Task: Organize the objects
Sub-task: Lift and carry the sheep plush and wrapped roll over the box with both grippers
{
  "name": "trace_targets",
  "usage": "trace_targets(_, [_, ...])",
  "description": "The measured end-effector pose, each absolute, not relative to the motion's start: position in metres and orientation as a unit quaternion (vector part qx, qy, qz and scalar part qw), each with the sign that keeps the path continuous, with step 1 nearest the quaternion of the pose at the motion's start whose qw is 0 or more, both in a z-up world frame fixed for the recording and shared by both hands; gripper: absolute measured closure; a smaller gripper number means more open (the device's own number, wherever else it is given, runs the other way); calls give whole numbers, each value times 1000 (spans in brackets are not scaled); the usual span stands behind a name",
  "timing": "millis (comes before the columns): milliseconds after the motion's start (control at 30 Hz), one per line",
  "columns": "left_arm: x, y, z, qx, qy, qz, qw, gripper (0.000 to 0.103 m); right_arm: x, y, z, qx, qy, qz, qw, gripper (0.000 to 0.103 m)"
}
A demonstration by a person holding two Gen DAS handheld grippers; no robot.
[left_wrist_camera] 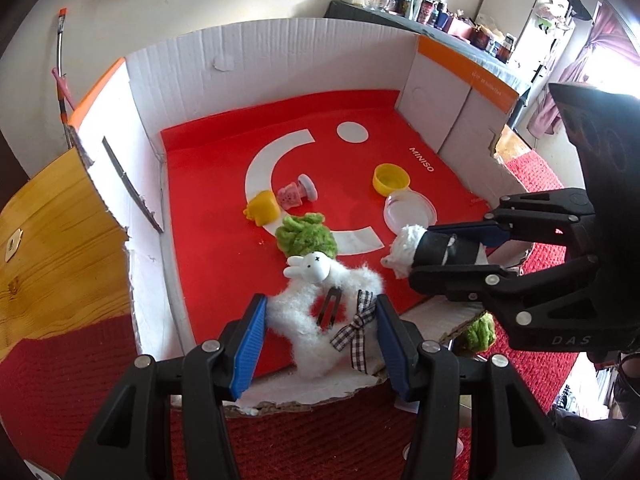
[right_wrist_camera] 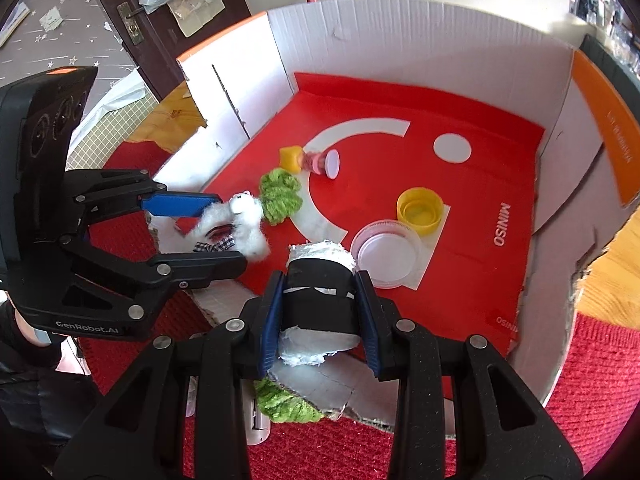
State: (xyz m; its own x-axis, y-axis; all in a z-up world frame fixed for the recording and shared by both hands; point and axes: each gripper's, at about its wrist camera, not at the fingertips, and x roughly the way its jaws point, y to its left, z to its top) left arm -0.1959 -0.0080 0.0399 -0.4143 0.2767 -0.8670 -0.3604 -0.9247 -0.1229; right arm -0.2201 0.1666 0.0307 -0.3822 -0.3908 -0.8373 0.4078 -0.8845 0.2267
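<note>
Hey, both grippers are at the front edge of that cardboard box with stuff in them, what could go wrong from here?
1. The left gripper spans the fluffy white bunny clip; soft fur may slip, or its checked ribbon could snag.
2. The right gripper clamps the black roll just above the clear lid; lowering could knock it or the yellow cap.
3. The grippers sit close together and might collide.

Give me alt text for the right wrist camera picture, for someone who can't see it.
The right gripper clamps a black roll with white stuffing over a cardboard box lined in red. Beside it, the left gripper flanks a white fluffy rabbit clip.
</note>
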Motion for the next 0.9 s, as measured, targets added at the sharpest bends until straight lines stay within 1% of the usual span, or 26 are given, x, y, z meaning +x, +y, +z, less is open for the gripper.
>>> trace_targets(433, [-209,-6,35,-513,40,837,188,48,-231,172,26,501,11,-836,224,70])
trace_targets(900, [-227,1,29,-490,46,857,155,48,-241,179,25,483,19,-854,196,70])
